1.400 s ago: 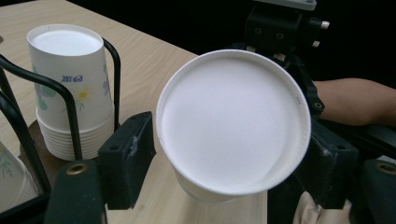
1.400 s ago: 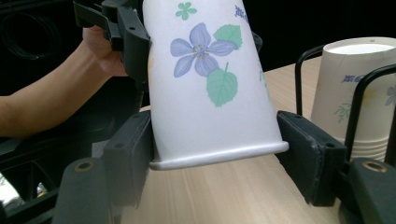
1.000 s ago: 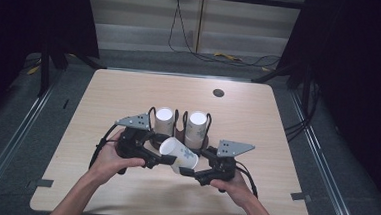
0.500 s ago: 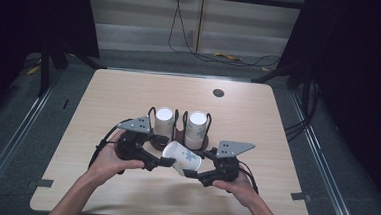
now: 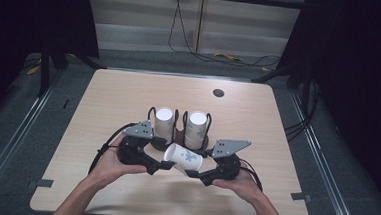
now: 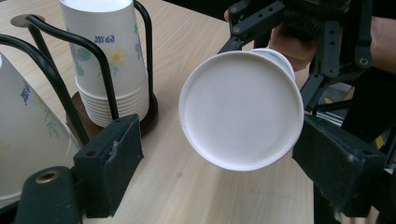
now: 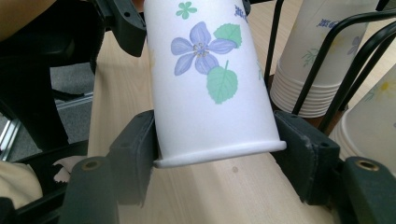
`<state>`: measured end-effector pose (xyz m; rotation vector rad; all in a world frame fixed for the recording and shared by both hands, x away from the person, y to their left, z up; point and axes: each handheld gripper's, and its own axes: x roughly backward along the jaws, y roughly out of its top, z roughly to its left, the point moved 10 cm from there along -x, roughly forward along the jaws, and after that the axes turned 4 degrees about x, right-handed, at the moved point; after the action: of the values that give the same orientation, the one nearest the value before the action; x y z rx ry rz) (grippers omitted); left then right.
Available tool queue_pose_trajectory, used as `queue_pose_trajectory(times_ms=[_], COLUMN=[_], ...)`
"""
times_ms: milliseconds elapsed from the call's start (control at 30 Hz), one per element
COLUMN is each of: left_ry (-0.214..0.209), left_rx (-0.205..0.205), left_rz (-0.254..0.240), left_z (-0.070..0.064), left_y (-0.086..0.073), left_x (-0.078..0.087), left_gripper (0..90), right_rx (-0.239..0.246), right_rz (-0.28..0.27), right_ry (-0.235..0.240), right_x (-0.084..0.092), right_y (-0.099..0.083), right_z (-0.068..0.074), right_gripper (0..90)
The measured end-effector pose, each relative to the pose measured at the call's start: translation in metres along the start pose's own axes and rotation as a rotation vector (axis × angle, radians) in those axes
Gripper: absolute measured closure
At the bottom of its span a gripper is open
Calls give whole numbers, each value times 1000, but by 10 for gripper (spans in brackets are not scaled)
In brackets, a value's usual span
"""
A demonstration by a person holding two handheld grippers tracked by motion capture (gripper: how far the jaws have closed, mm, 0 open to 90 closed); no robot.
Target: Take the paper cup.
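A white paper cup [image 5: 184,157] with a flower print lies sideways in the air between my two grippers, just in front of the cup stacks. My right gripper [image 5: 190,173] is shut on it near the rim. In the right gripper view the jaws [image 7: 217,140] have just been closing, and both pads press the cup [image 7: 210,84]. My left gripper [image 5: 161,167] is open and its jaws [image 6: 219,135] have just been opening. The cup's flat bottom [image 6: 240,109] faces me between them, clear of the left pad [image 6: 114,158].
Two stacks of upside-down paper cups [image 5: 164,123] [image 5: 196,125] stand in black wire holders on round wooden bases, right behind the grippers. A small dark grommet [image 5: 218,93] sits near the table's far edge. Bare wooden tabletop [image 5: 103,107] lies on both sides.
Both hands and the cup stay nearly where they were. The left gripper's jaws look slightly wider around the cup's base.
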<state>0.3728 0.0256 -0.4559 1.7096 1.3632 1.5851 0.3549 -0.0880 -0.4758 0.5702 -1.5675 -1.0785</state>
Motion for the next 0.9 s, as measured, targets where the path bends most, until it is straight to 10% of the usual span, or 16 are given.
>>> queue_pose_trajectory(times_ms=[900], left_ry=[0], left_rx=[-51], left_rz=[108], left_z=[1], left_y=[-23], left_x=[-15], left_gripper=[192], right_rx=[173], right_rz=[253], right_ry=[-11], right_x=[-12], right_y=[-12], right_z=[-1], right_gripper=[350])
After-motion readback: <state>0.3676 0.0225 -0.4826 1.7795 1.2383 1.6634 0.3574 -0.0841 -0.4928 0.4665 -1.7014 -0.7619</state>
